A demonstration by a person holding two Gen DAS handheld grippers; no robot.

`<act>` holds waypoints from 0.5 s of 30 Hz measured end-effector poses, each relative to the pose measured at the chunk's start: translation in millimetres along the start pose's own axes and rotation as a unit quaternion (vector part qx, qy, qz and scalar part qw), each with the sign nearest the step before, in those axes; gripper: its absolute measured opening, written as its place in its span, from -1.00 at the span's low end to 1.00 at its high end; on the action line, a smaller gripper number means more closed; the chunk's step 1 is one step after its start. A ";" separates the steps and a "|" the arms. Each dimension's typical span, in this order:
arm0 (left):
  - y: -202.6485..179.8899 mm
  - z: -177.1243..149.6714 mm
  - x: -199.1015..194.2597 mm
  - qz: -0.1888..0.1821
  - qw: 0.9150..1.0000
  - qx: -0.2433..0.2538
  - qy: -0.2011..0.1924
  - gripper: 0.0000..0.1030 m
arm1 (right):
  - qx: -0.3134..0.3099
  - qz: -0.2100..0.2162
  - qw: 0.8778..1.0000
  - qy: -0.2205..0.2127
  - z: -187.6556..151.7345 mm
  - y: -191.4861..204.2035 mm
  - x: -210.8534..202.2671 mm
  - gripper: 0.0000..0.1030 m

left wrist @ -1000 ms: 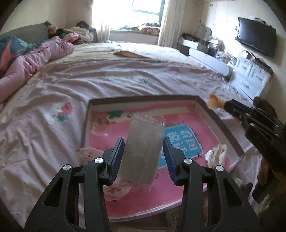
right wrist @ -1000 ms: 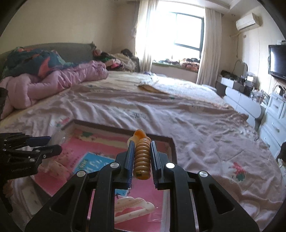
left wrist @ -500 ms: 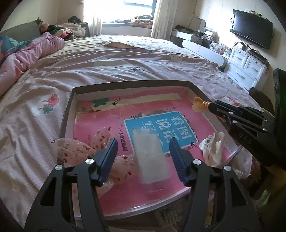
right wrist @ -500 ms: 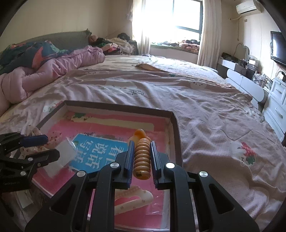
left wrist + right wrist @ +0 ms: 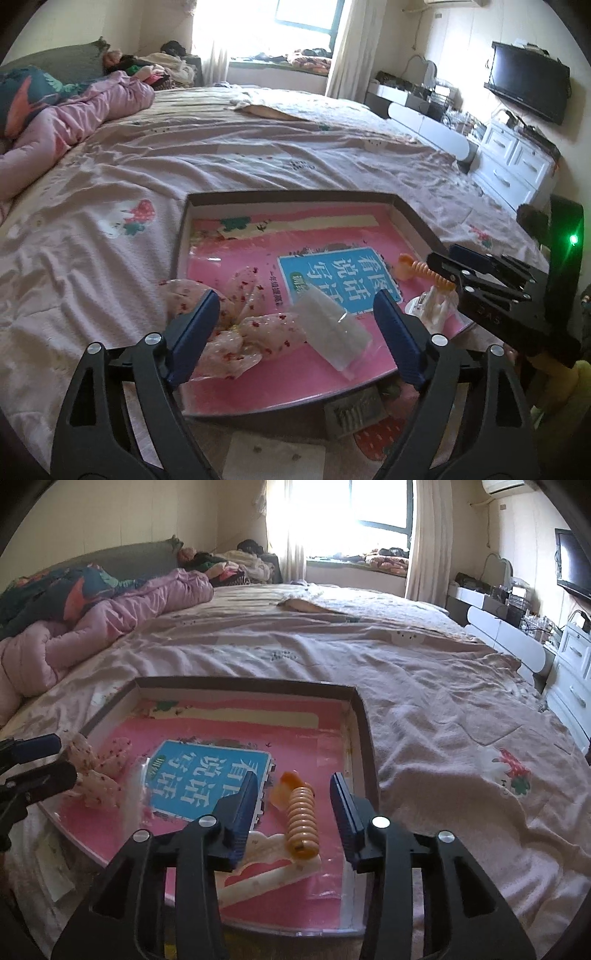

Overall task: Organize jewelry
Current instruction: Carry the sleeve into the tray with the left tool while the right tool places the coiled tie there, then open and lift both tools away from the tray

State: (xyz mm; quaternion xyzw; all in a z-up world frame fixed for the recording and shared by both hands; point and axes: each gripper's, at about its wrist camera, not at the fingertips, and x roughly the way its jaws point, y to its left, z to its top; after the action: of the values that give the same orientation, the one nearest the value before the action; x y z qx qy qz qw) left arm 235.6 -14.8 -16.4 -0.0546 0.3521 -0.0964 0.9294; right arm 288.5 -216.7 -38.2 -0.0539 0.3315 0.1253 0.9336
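A shallow pink-lined tray (image 5: 413,218) (image 5: 364,720) lies on the bed. My left gripper (image 5: 295,325) is open above it; a clear plastic pouch (image 5: 330,332) lies flat in the tray between the fingers, beside a speckled pink hair bow (image 5: 236,332) (image 5: 98,771). My right gripper (image 5: 291,808) is open; an orange ribbed hair clip (image 5: 301,818) (image 5: 424,271) lies in the tray between its fingers, resting on a white hair claw (image 5: 266,864) (image 5: 430,306).
The tray sits near the foot of a bed with a wrinkled pink sheet (image 5: 258,155). A pink quilt (image 5: 110,616) is heaped at the far left. White drawers (image 5: 517,166) and a TV (image 5: 528,86) stand to the right.
Both grippers opened. The pouch dropped from the left gripper into the tray. The orange clip dropped from the right gripper onto the white claw.
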 end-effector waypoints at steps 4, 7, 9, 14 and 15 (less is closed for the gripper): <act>3.4 2.6 -21.4 0.005 1.000 -0.009 -0.024 0.54 | 0.023 0.004 0.999 -0.039 2.8 -6.7 -31.5 0.34; 6.3 5.3 -38.1 0.009 0.999 -0.019 -0.042 0.60 | 0.033 0.000 0.997 -0.065 7.7 -11.4 -55.2 0.47; 6.4 6.9 -47.1 0.009 0.998 -0.022 -0.052 0.60 | 0.041 -0.001 0.995 -0.087 11.1 -14.9 -73.5 0.55; 3.9 12.1 -73.8 0.015 0.996 -0.024 -0.085 0.69 | 0.056 -0.002 0.989 -0.138 15.9 -21.0 -115.4 0.72; 3.4 12.2 -78.3 0.016 0.995 -0.023 -0.091 0.71 | 0.058 -0.002 0.987 -0.149 16.2 -21.9 -124.4 0.74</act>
State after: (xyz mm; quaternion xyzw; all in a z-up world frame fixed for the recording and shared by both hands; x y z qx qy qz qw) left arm 186.7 6.0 42.5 -0.0792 0.2694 -0.0678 0.9574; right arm 211.0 -259.4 53.4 0.0192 0.1954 0.1107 0.9743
